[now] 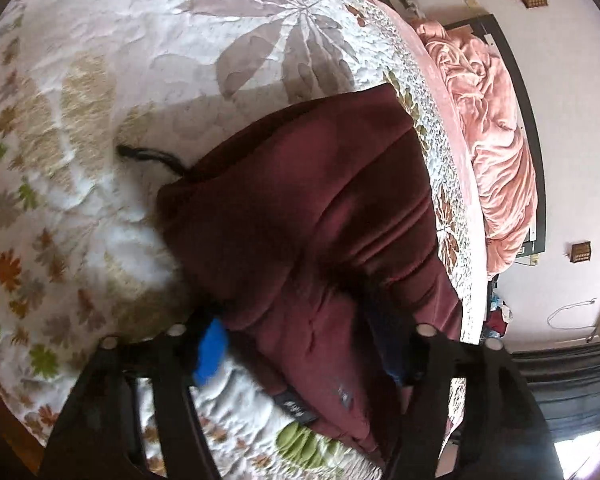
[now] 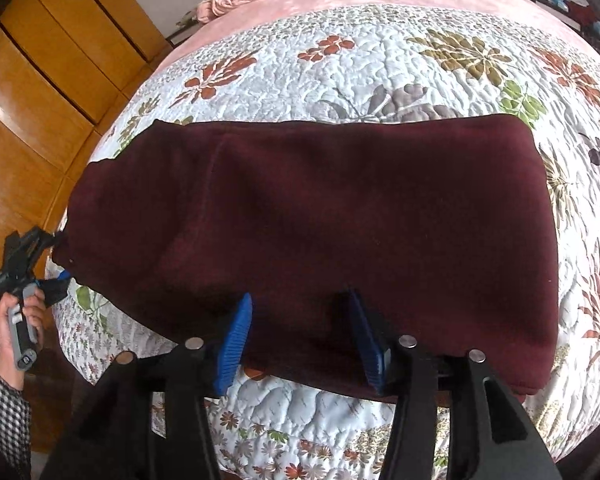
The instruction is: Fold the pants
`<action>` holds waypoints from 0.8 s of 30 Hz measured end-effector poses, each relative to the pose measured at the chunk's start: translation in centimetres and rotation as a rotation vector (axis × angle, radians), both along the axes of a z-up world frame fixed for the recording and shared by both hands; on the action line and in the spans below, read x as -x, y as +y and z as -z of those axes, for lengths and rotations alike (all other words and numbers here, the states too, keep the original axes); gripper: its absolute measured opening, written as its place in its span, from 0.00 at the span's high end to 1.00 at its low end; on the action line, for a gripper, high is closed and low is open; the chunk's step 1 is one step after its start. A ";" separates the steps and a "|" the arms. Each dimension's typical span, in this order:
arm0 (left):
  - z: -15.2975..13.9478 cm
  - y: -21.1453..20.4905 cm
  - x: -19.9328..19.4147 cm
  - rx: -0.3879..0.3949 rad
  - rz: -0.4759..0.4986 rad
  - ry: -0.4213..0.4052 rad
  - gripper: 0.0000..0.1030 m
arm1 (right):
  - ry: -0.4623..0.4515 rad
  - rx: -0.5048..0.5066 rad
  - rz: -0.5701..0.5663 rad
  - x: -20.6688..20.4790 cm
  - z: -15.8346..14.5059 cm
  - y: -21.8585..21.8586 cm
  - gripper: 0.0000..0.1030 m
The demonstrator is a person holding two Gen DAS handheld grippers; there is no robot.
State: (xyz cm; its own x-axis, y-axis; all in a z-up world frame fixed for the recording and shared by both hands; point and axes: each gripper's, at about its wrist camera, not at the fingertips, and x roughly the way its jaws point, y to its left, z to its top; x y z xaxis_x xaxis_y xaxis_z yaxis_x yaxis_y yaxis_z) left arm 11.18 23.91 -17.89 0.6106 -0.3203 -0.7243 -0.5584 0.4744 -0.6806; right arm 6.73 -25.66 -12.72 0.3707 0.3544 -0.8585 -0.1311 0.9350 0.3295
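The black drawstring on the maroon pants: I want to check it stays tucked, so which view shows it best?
The left wrist view: the black drawstring trails onto the quilt from the edge of the maroon pants. The right wrist view shows the pants' whole folded shape, but no drawstring.

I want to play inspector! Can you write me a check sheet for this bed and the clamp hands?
Surface: flowery quilt on a bed, bumpy but flat.
Job's things: dark red pants lie folded across the quilt; a black drawstring pokes out at one end.
Clutter: pink blanket bunched at the far end.
Grippers: right gripper open, blue pads either side of the pants' near edge; left gripper open around the pants' end, held by a hand.
Cables: a thin cord hangs on the wall.
Surroundings: wooden wardrobe, pale wall, dark curtain.
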 end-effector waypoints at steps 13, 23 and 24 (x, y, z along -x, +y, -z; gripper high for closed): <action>-1.5 -0.6 1.1 -0.070 -0.053 0.009 0.70 | -0.017 0.010 -0.028 0.2 0.2 0.4 0.43; -6.6 -2.5 2.0 -0.119 -0.031 -0.144 0.75 | -0.007 -0.082 0.012 0.2 -0.3 -0.9 0.44; -6.5 -2.5 2.1 -0.116 -0.034 -0.146 0.75 | -0.008 -0.096 0.021 0.3 -0.6 -1.2 0.44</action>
State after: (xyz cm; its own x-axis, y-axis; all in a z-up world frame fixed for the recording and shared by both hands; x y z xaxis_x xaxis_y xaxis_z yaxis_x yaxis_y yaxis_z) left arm 9.07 21.38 -11.34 0.7209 -0.2173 -0.6581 -0.4750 0.5366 -0.6974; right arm 6.43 -26.88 -12.11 0.3853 0.4269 -0.8181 -0.1143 0.9018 0.4168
